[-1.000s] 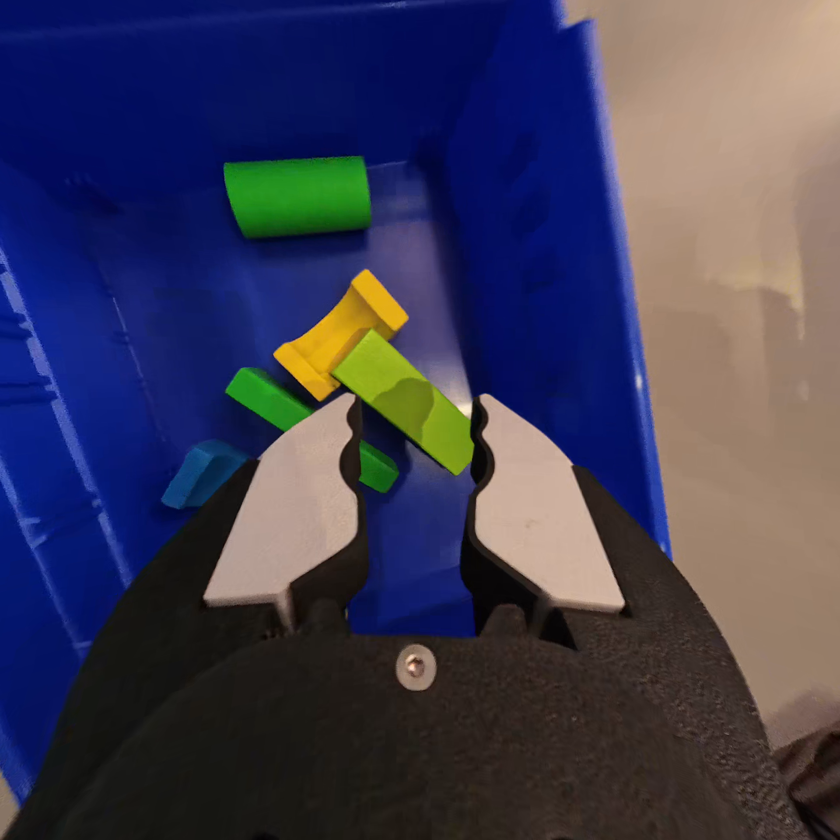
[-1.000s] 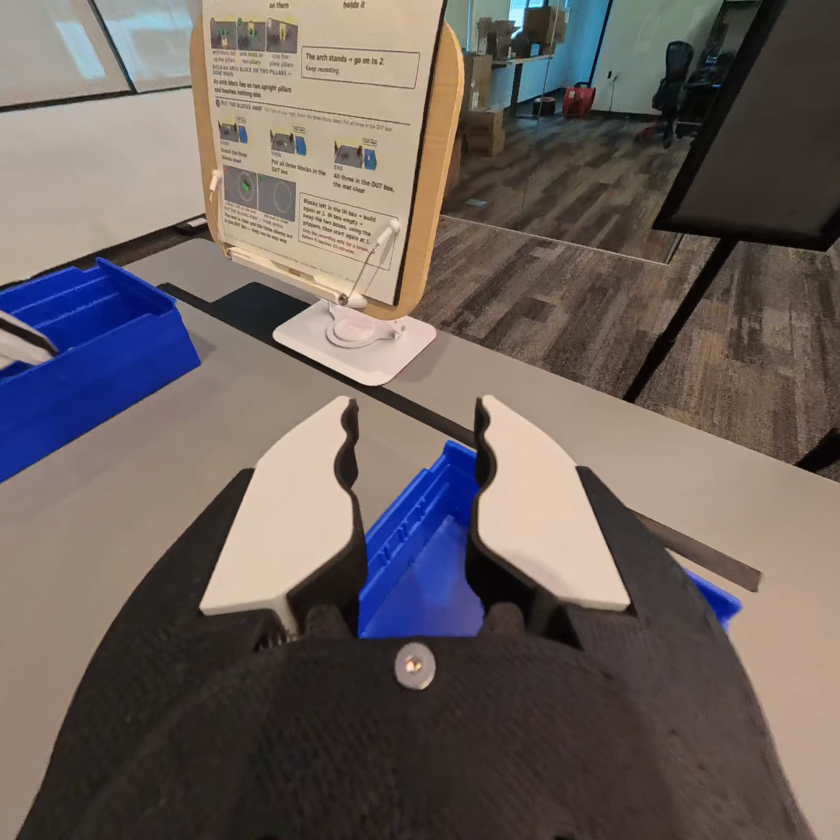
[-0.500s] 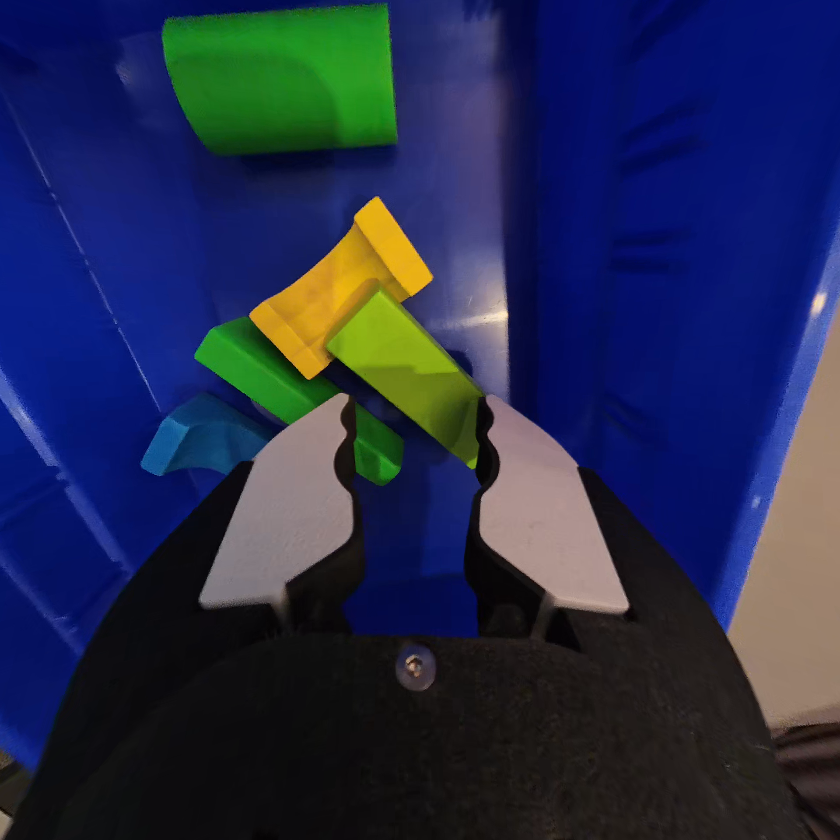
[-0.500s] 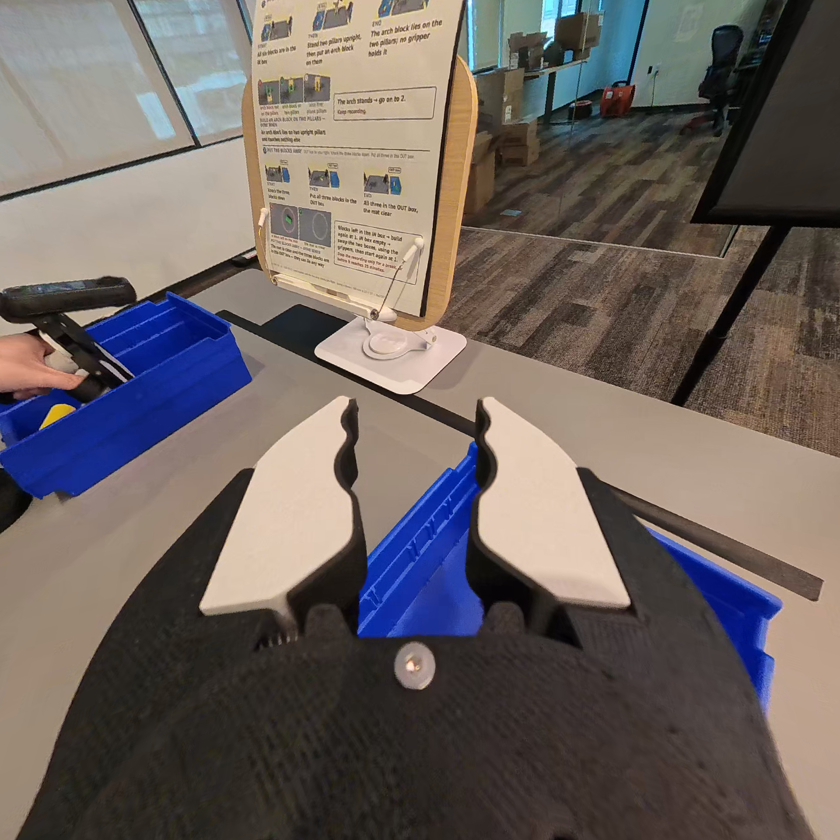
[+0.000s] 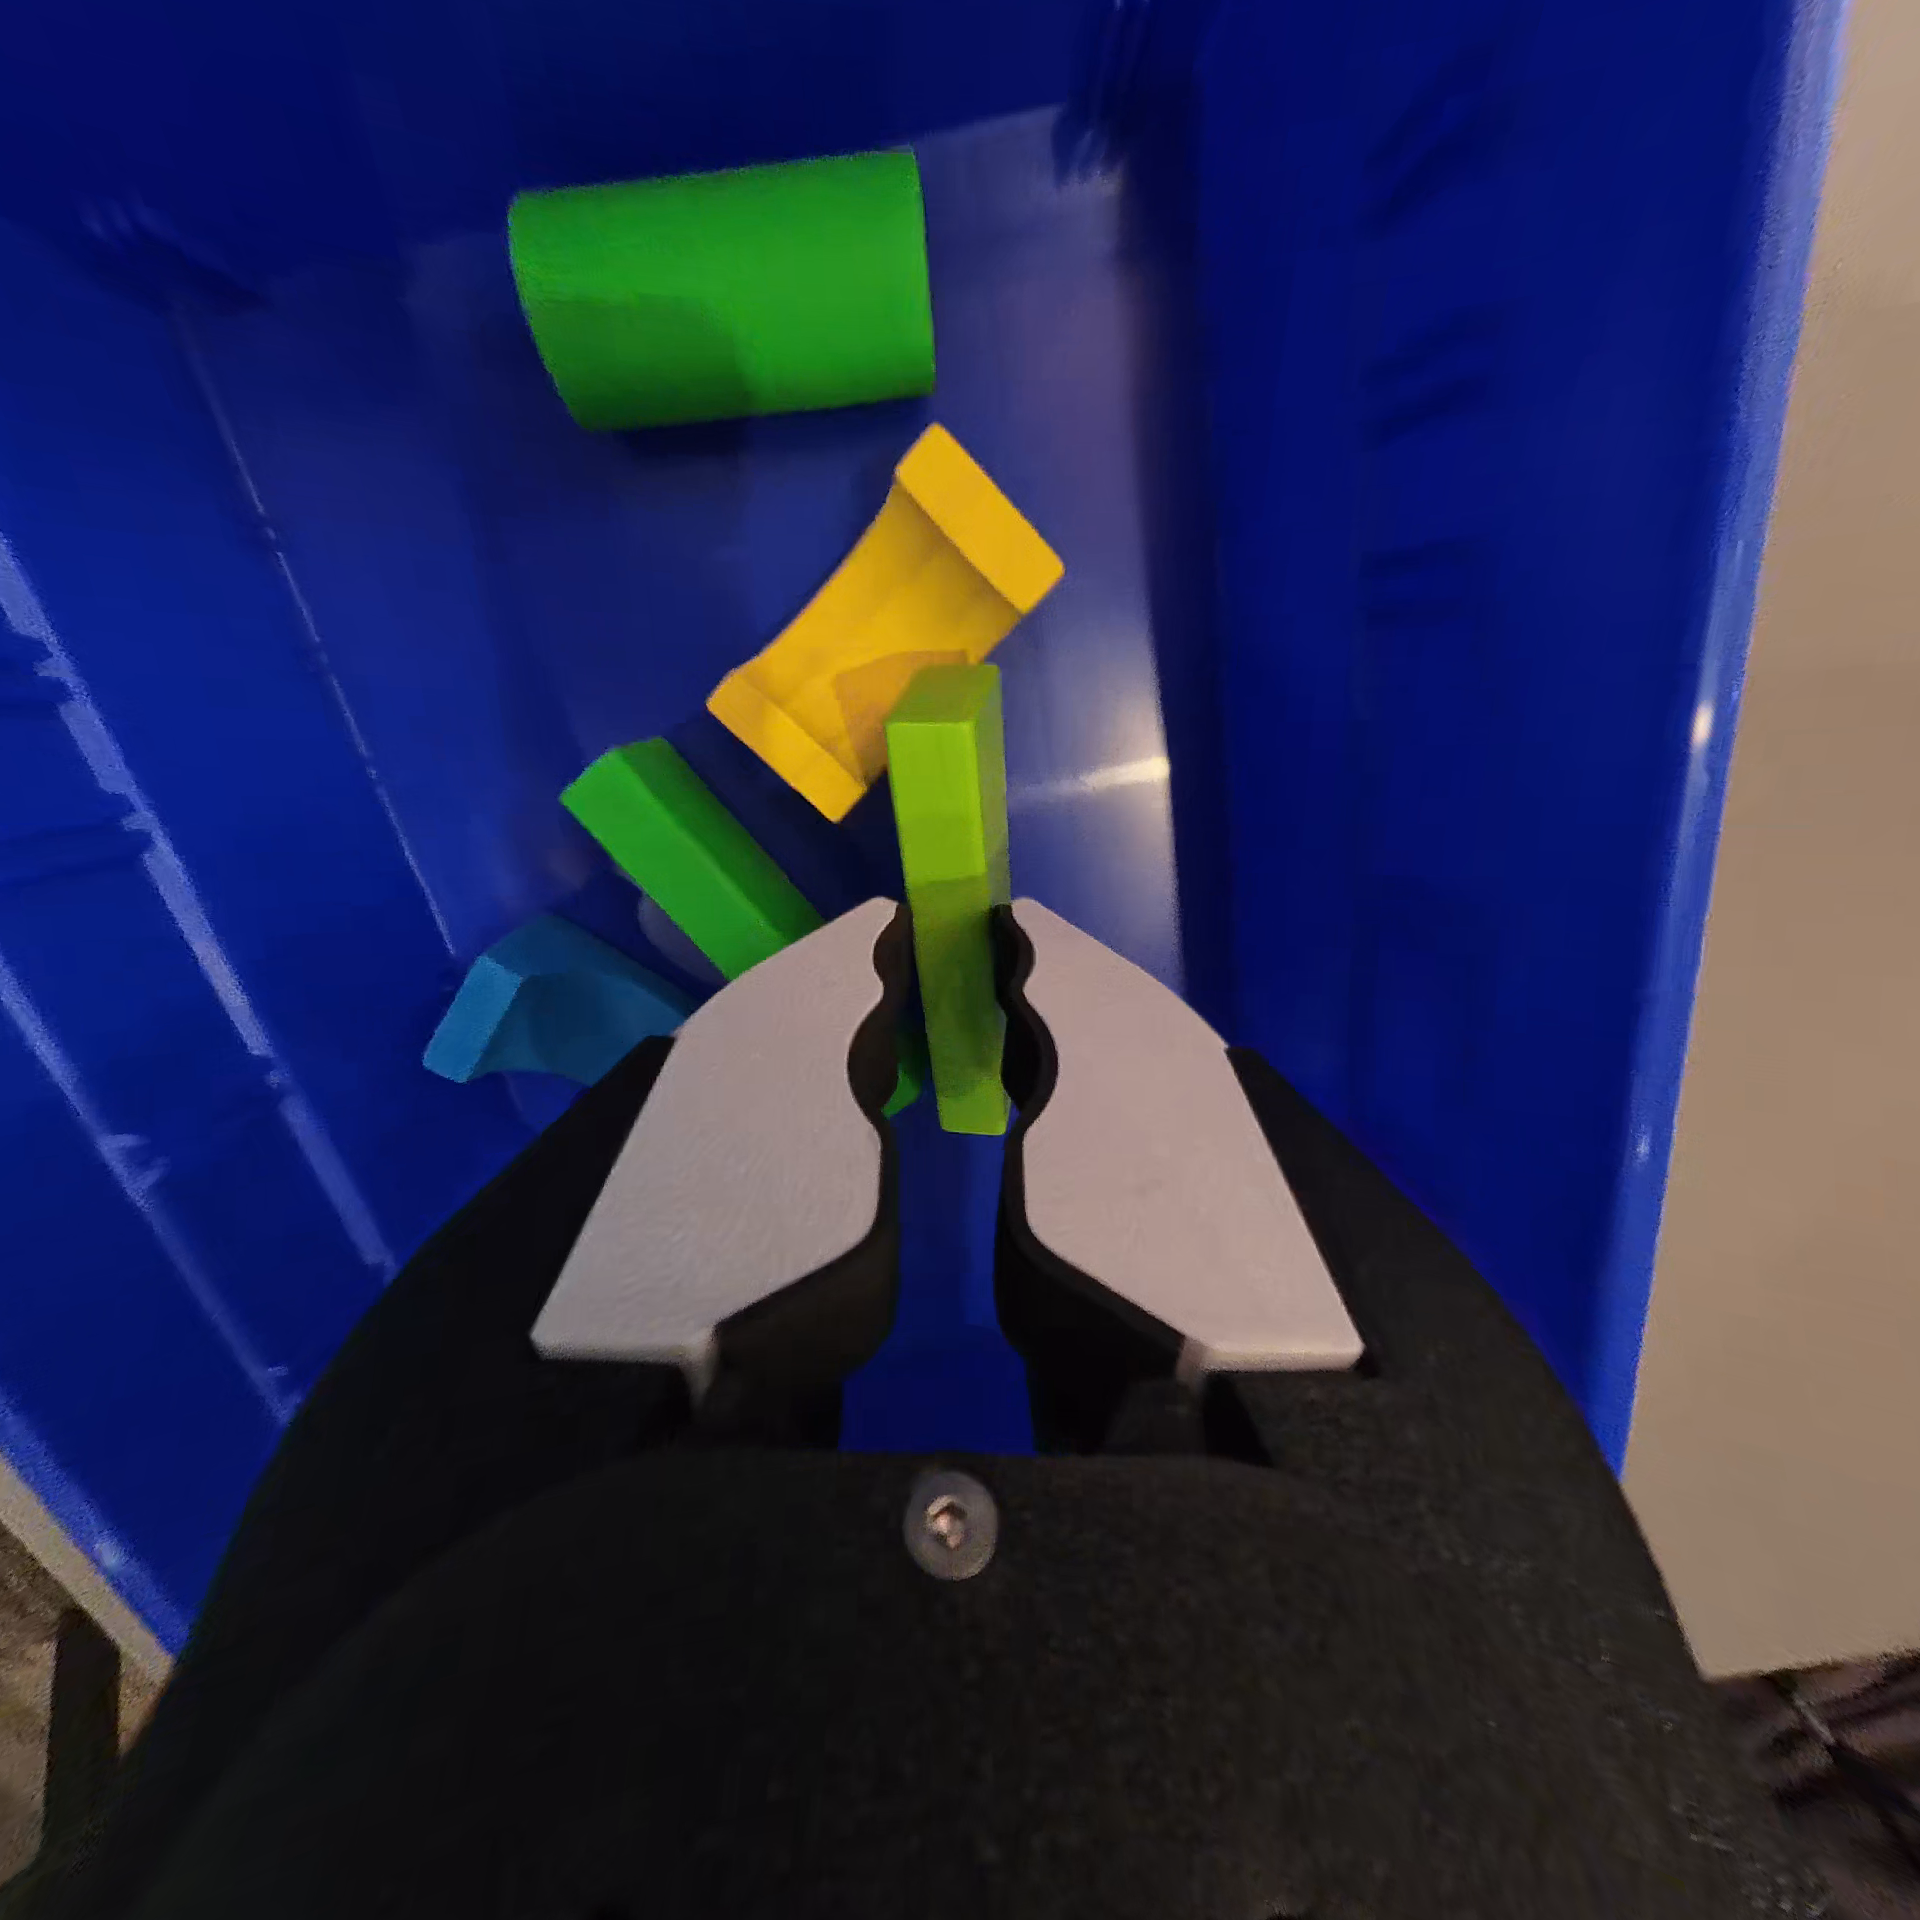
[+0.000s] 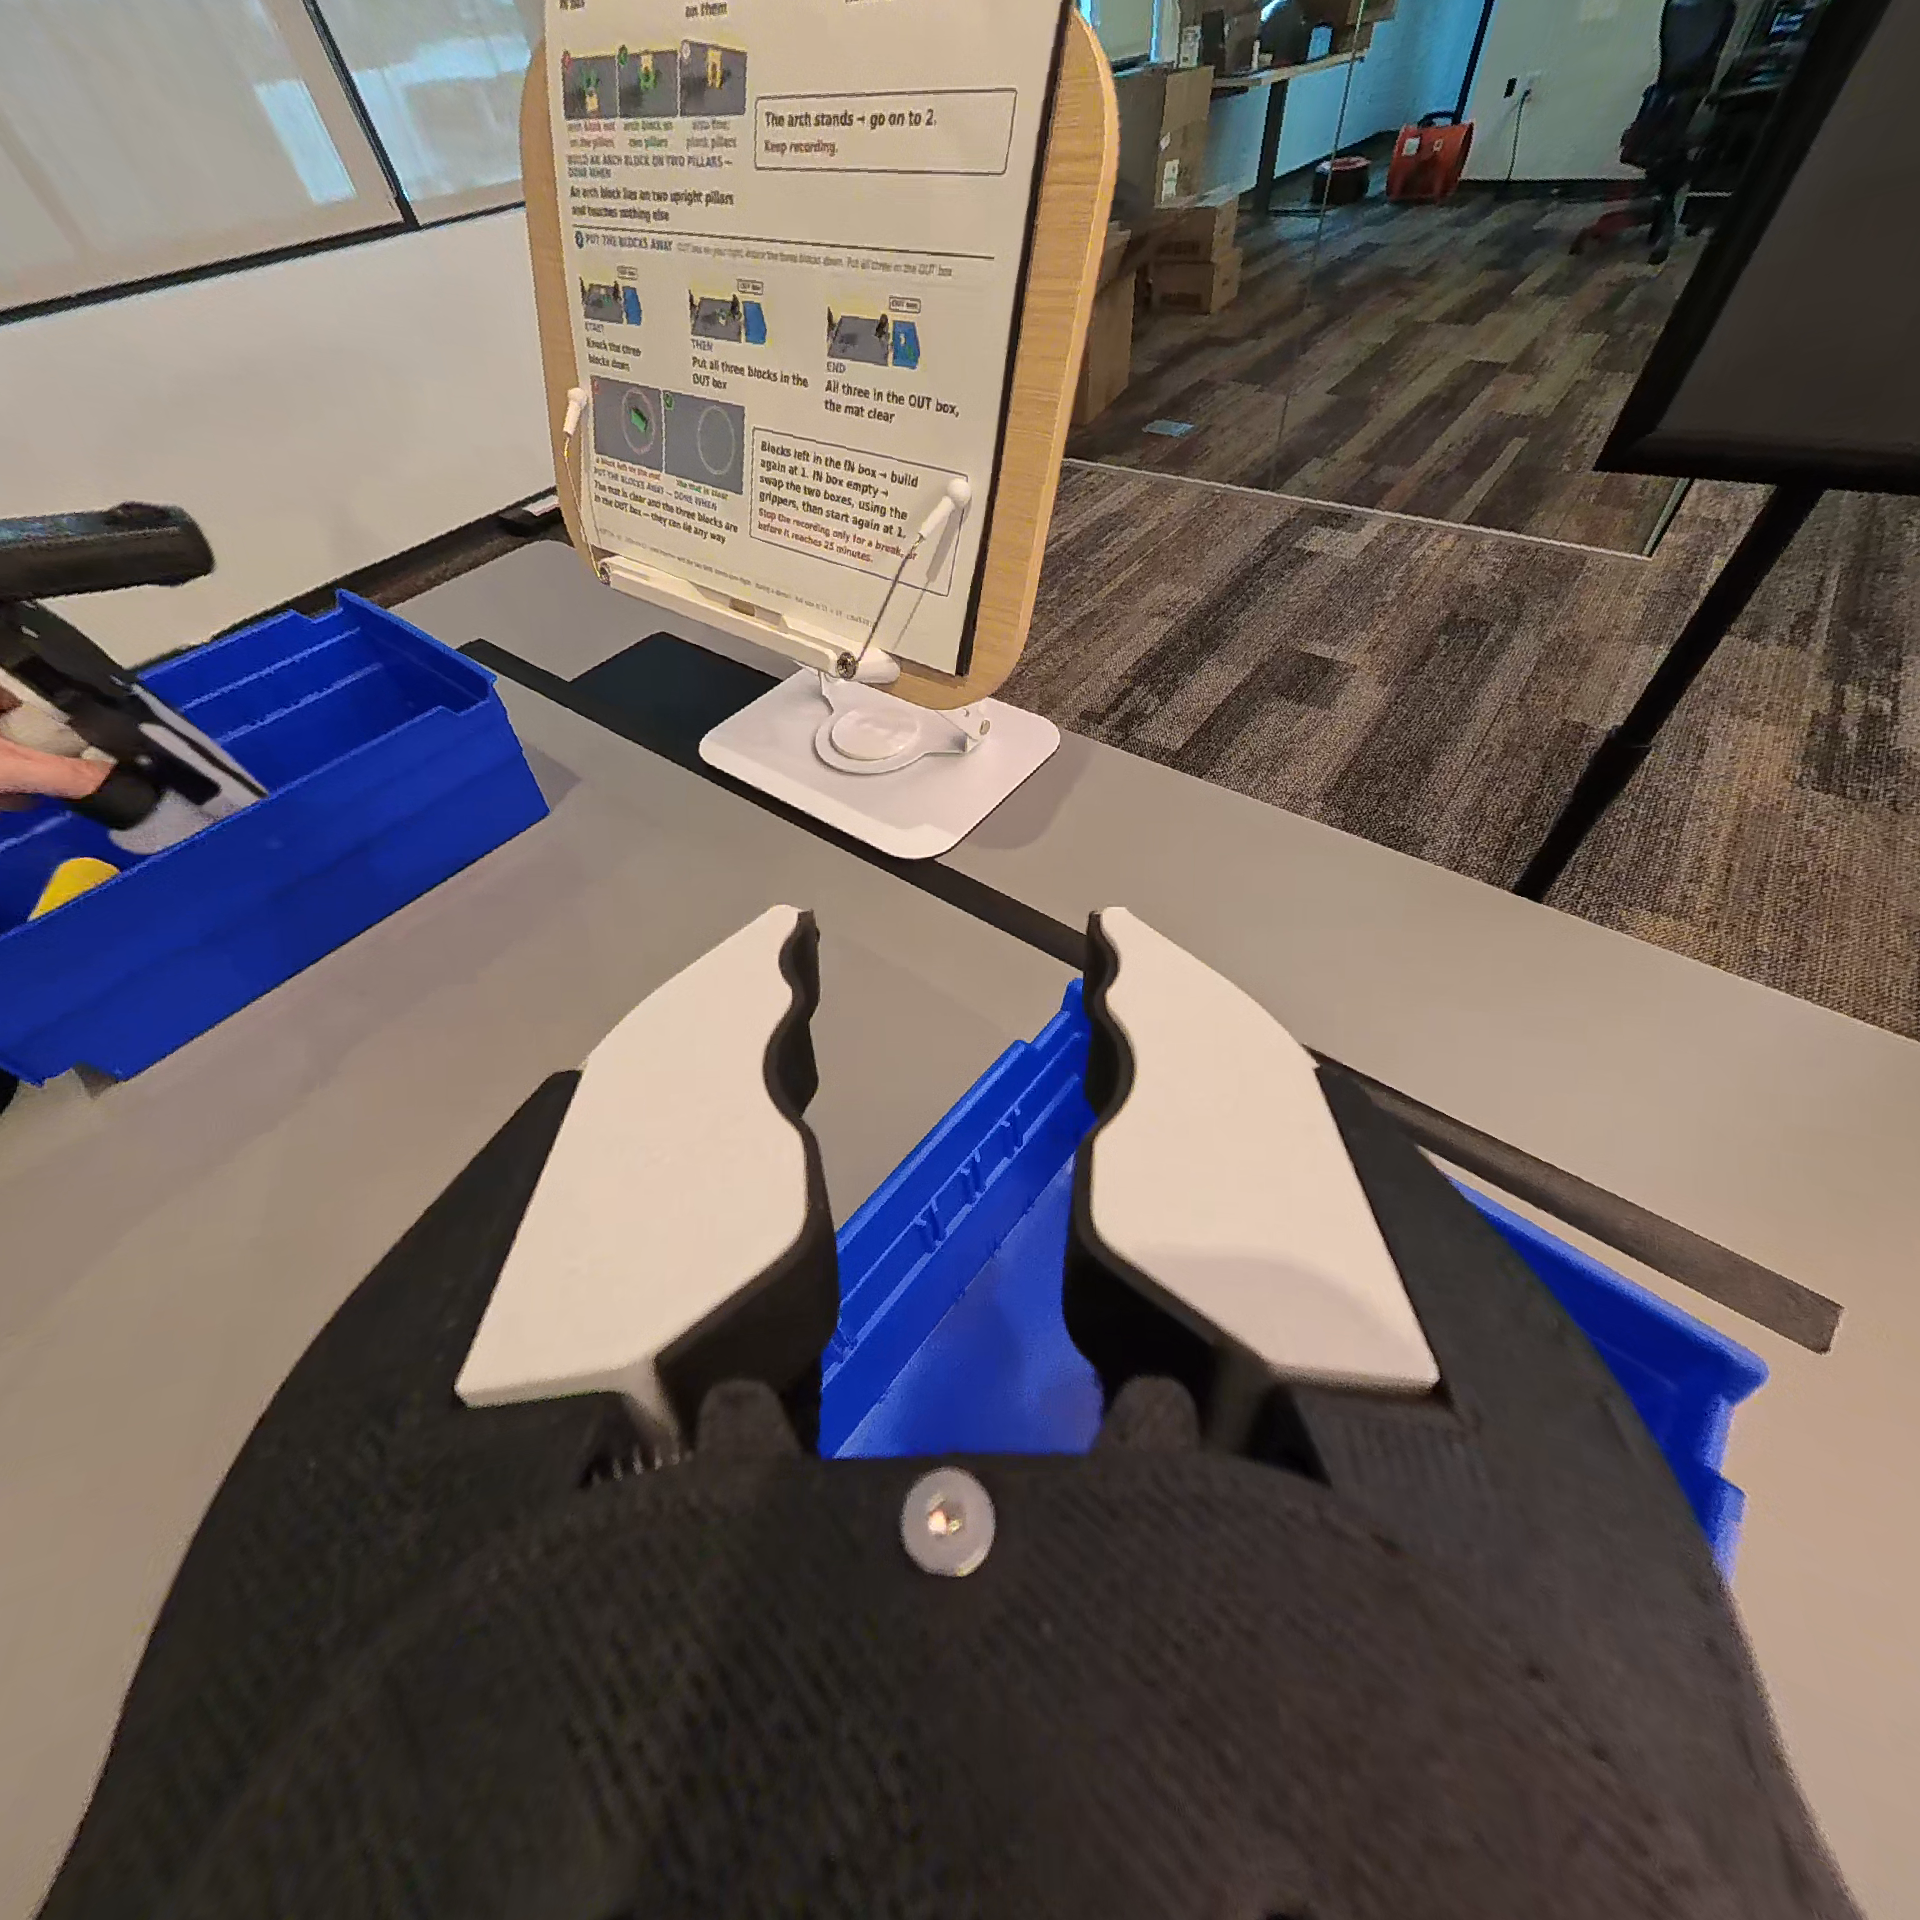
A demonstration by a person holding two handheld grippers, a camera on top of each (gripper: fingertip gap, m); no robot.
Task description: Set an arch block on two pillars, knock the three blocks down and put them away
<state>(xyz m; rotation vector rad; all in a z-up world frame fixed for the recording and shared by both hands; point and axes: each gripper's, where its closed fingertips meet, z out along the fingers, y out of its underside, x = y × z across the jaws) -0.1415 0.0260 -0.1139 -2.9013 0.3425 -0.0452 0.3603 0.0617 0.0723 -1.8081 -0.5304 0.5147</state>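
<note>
Lime block [image 5: 948, 883] pinched in left tool [image 5: 954, 914] (right tool [image 6: 951, 920] agape)

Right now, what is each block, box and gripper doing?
Left gripper: shut on the lime-green flat block.
Lime-green flat block: held on edge, above the box floor.
Yellow spool-shaped block: lying in the box.
Big green cylinder block: lying on its side.
Dark green bar block: lying flat.
Light blue curved block: lying, partly hidden.
Blue plastic box: holding the blocks.
Right gripper: open, empty.
Second blue plastic box: below the right gripper, contents hidden.
</note>
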